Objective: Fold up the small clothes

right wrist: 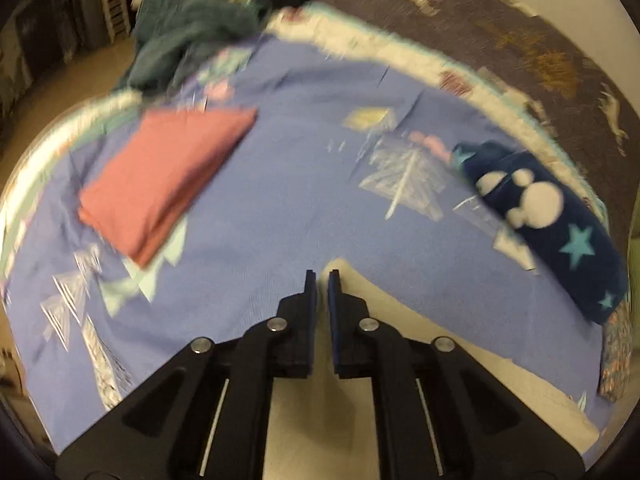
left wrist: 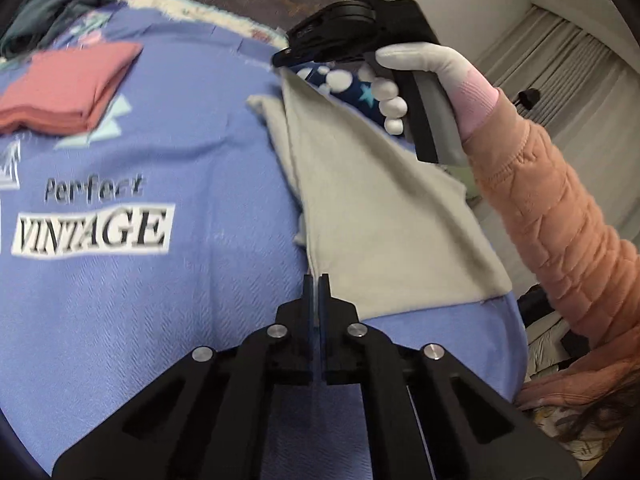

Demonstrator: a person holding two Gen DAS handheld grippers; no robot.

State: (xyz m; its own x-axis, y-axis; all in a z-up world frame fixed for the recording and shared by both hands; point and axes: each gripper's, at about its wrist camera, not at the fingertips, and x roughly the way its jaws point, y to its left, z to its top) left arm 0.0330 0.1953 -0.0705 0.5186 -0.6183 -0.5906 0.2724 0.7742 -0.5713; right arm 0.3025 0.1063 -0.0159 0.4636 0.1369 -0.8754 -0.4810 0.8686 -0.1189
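Observation:
A grey cloth [left wrist: 380, 208] hangs stretched between my two grippers over the blue bedspread [left wrist: 160, 300]. My left gripper [left wrist: 319, 280] is shut on its near corner. My right gripper [left wrist: 280, 60], seen in the left wrist view held by a gloved hand, pinches the far corner. In the right wrist view my right gripper [right wrist: 322, 276] has its jaws nearly together on the cloth's tip, and the cloth [right wrist: 384, 360] runs down beneath it. A folded pink garment [left wrist: 68, 88] lies on the spread at the far left; it also shows in the right wrist view [right wrist: 160, 176].
A navy fleece piece with white dots and stars [right wrist: 552, 224] lies at the right edge of the bed. A teal garment heap [right wrist: 188, 36] sits at the far left corner. A dark patterned blanket [right wrist: 520, 32] lies beyond the spread. My orange sleeve [left wrist: 560, 240] is at right.

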